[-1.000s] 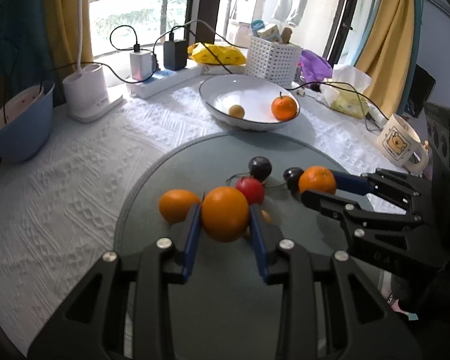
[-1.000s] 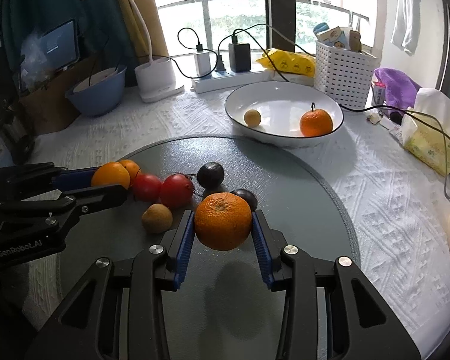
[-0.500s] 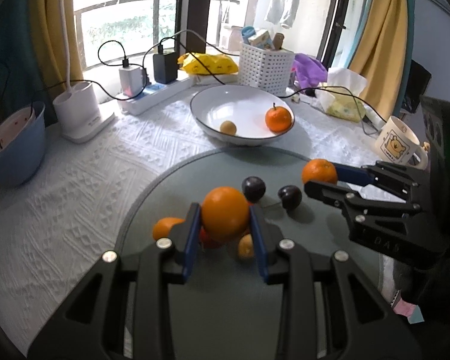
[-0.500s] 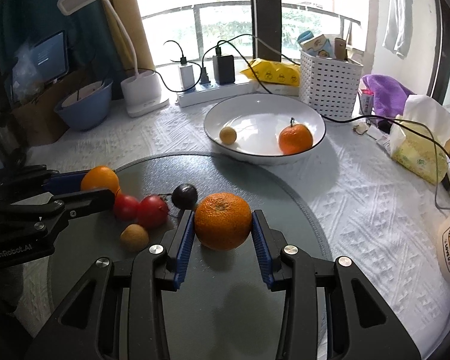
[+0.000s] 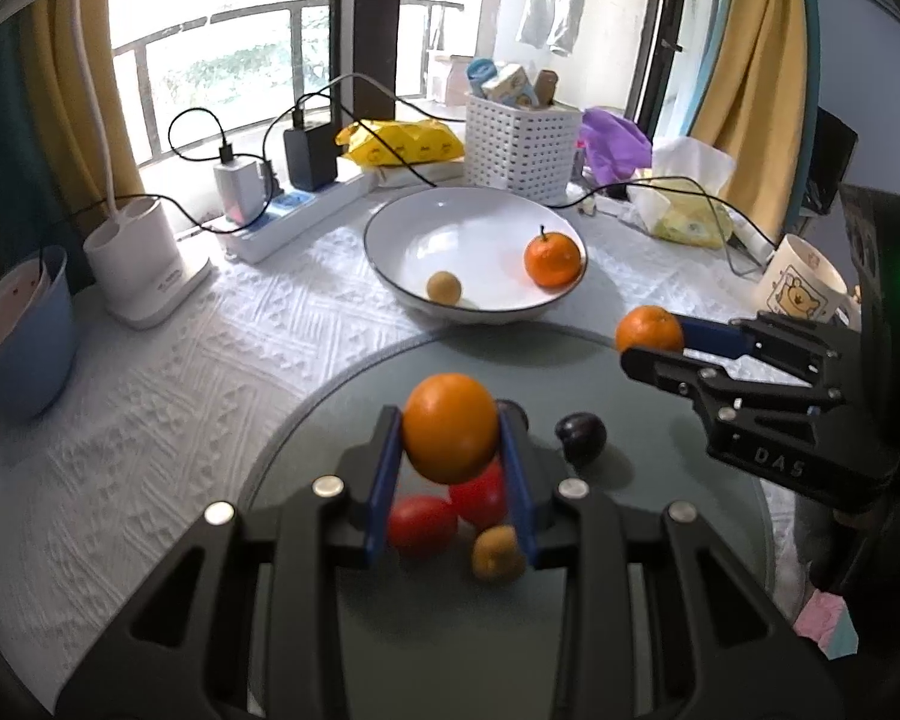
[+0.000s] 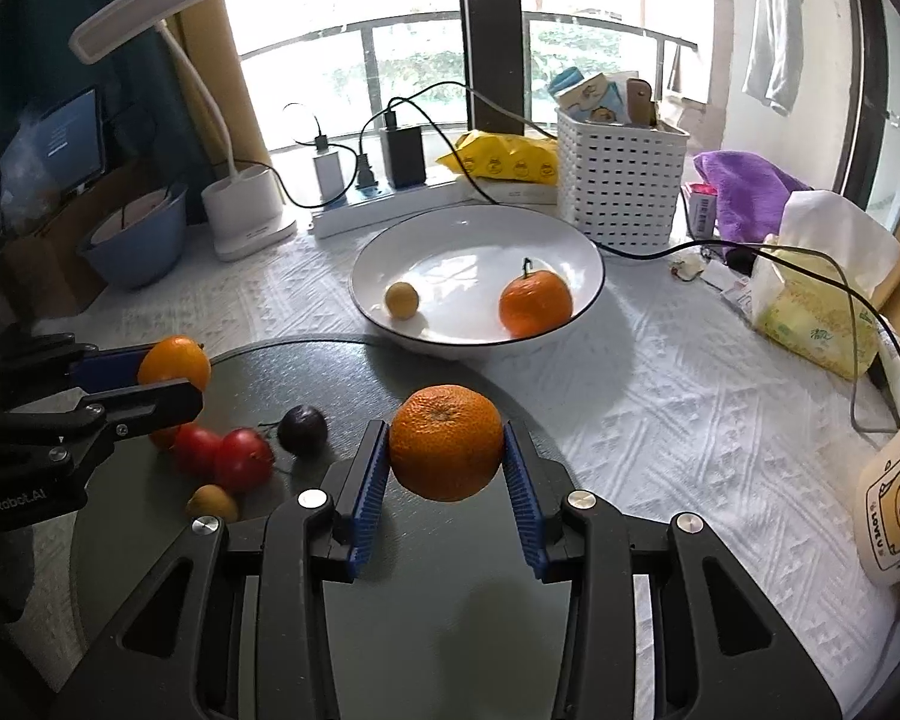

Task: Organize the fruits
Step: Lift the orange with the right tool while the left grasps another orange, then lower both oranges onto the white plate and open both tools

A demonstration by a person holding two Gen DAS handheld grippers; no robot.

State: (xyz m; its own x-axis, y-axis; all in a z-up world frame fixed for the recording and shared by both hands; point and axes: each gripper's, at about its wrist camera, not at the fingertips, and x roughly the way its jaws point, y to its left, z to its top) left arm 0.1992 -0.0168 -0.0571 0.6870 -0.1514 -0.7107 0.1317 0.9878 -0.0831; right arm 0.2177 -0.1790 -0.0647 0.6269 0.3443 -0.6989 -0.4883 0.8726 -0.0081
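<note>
1. While raised above the dark round mat (image 5: pixel 342 648), the left gripper (image 5: pixel 450 450) clamps a smooth orange (image 5: pixel 450 427).
2. Right gripper (image 6: pixel 446 459) clamps a dimpled orange (image 6: pixel 446 443), near the white bowl (image 6: pixel 450 228), which holds a tangerine (image 6: pixel 535 303).

A dark plum (image 5: pixel 513 411) hides behind the held orange (image 5: pixel 450 427) — the mug (image 6: pixel 897 510) is cut off.
</note>
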